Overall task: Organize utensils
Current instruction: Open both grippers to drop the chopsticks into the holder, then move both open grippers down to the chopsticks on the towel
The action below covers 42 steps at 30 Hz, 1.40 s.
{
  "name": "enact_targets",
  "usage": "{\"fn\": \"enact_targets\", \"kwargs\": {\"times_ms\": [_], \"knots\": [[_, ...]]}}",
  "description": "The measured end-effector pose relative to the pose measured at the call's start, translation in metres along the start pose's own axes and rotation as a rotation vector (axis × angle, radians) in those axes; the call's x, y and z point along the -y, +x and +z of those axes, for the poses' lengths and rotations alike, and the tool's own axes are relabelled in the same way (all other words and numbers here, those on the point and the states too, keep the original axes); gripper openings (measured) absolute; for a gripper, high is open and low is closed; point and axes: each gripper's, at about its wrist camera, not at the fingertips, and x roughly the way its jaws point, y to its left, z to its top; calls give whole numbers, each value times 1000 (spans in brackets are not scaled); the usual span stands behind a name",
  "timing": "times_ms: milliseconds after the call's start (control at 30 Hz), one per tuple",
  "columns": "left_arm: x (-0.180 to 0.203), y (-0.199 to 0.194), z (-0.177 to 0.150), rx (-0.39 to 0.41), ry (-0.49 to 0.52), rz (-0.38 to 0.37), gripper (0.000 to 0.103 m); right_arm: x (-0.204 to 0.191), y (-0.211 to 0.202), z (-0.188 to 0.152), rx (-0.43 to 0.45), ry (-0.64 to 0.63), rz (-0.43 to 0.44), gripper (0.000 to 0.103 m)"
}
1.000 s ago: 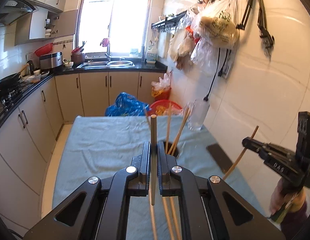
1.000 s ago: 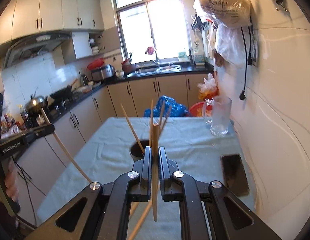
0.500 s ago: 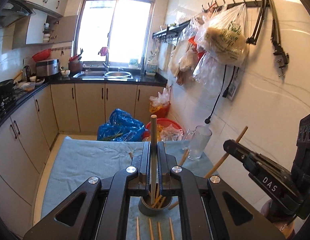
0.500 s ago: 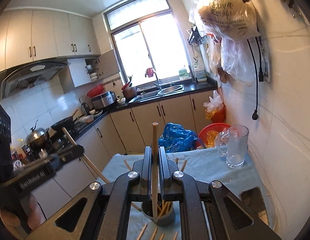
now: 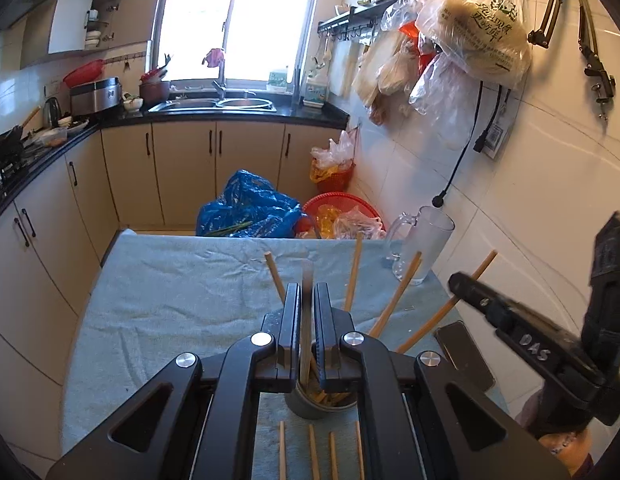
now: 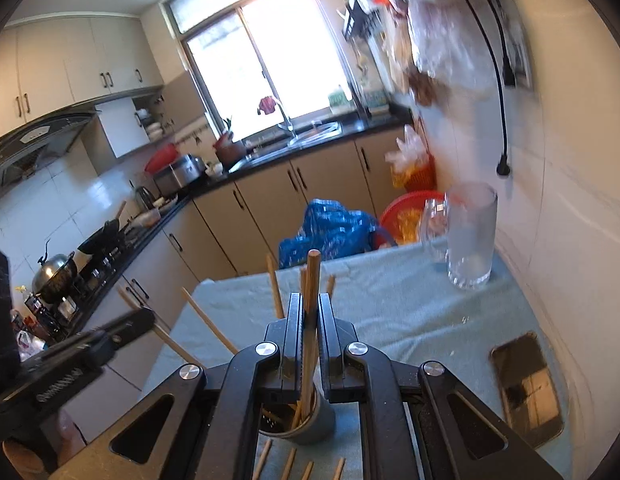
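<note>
A grey holder cup [image 5: 310,406] stands on the blue-grey tablecloth [image 5: 170,292] with several wooden chopsticks leaning in it [image 5: 393,300]. My left gripper [image 5: 306,300] is just above the cup with one upright chopstick [image 5: 306,320] between its jaws, the stick blurred, its lower end over the cup's mouth. My right gripper [image 6: 310,312] is shut on another chopstick [image 6: 311,280], whose lower end is inside the cup [image 6: 306,424]. More chopsticks [image 5: 313,452] lie flat in front of the cup. The right gripper also shows at the right of the left wrist view [image 5: 461,282].
A glass mug [image 6: 469,236] stands at the table's far right corner by the tiled wall. A dark phone [image 6: 525,384] lies on the cloth at the right edge. A blue bag [image 5: 246,210] and red basket [image 5: 341,208] sit beyond the table.
Both grippers have dropped lower and closer to the cup. The chopstick ends now reach its mouth. The left stick has slid down between the jaws.
</note>
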Motion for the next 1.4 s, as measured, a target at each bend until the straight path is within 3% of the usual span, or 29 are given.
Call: {"fn": "enact_targets", "kwargs": {"times_ms": [133,200,267,300,600,1000,1400], "knots": [[1,-12,-5,18,29,13,11,7,11,-7,-31,39,-5,9],[1,-21,-8,30,39,24,22,7,13,-8,-36,35,-9,20],[-1,-32,-12,49,39,31,32,7,8,-10,-27,31,-14,46],[-2,-37,-14,57,38,30,33,7,5,-10,-22,28,-18,48],[-23,-91,-42,94,-8,28,45,11,-29,-24,-32,0,-34,53],[-42,-128,-87,41,-22,80,49,16,-79,-58,-61,-43,-69,57],[-37,-173,-102,101,-9,103,57,20,-163,-54,23,-81,-130,66]]}}
